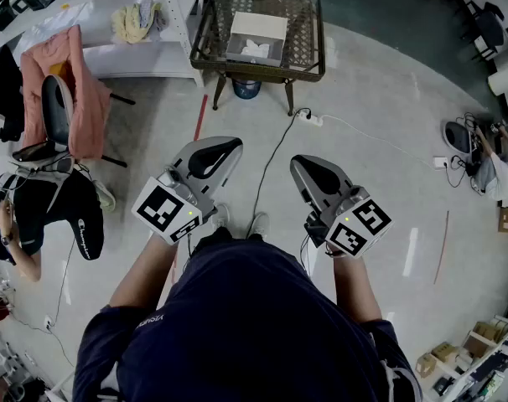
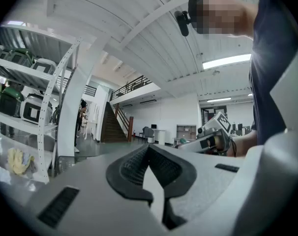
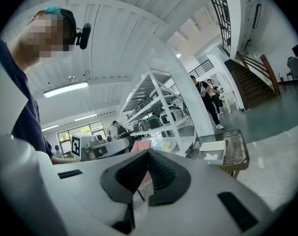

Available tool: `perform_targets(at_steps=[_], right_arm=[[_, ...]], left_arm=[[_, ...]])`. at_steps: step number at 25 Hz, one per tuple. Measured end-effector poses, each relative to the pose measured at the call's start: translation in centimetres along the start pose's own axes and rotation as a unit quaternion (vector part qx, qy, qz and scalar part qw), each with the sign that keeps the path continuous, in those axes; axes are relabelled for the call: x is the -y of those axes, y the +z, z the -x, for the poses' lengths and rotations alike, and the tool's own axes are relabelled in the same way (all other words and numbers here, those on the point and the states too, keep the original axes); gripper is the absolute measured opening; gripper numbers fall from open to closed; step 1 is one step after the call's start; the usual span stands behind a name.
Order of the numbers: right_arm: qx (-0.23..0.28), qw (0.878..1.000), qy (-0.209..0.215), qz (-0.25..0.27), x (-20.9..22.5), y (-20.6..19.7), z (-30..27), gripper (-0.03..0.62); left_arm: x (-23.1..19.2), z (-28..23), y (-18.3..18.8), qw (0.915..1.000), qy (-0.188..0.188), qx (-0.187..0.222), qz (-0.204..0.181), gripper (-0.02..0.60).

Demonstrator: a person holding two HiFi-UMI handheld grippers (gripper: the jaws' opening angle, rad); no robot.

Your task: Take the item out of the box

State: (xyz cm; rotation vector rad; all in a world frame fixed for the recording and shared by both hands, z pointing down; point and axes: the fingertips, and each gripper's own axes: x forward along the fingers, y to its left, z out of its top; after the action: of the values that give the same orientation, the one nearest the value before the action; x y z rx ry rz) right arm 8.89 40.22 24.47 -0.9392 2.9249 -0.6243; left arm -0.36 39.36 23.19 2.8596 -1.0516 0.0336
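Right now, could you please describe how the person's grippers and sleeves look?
The left gripper and right gripper are pale grey rounded shells with black ribbed pads, each bearing a white cube of black square markers. The shirt is dark navy, short-sleeved.

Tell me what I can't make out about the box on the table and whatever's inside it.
The item in the box: head view, too small; only a white shape shows.
The box's inside: right gripper view, far off and tiny.
The table and box: outside the left gripper view altogether.
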Motion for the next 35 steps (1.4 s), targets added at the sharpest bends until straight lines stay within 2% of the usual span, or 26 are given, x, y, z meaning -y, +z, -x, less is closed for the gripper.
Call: perform_targets(at_steps=[9,20,28,35], right_arm=[[0.008,1.000,0.006,-0.005,0.2,0.0,0.5,0.024],[0.009,0.999,0.018,-0.026,3.9,0.5,4.7,0.025],[0.001,0.999,0.014,-0.035,6.7,1.0,3.5,0.025],[-0.014,0.999,-0.001,-0.039,10.9,1.4,0.4,0.025]], left_arm=[[0.6,0.0,-0.3,0.9999,0.011,0.004,-0.003,0.008],[3.7,-3.4,0.0,0.9994,0.031,-0.006,-0.016,0.008],[1.2,-5.2,-0.2,0.9993,0.036,-0.007,-0.011,0.008],[-3.5,-8.3,-0.8,0.9995,0.032,-0.003,-0.002,0.008]])
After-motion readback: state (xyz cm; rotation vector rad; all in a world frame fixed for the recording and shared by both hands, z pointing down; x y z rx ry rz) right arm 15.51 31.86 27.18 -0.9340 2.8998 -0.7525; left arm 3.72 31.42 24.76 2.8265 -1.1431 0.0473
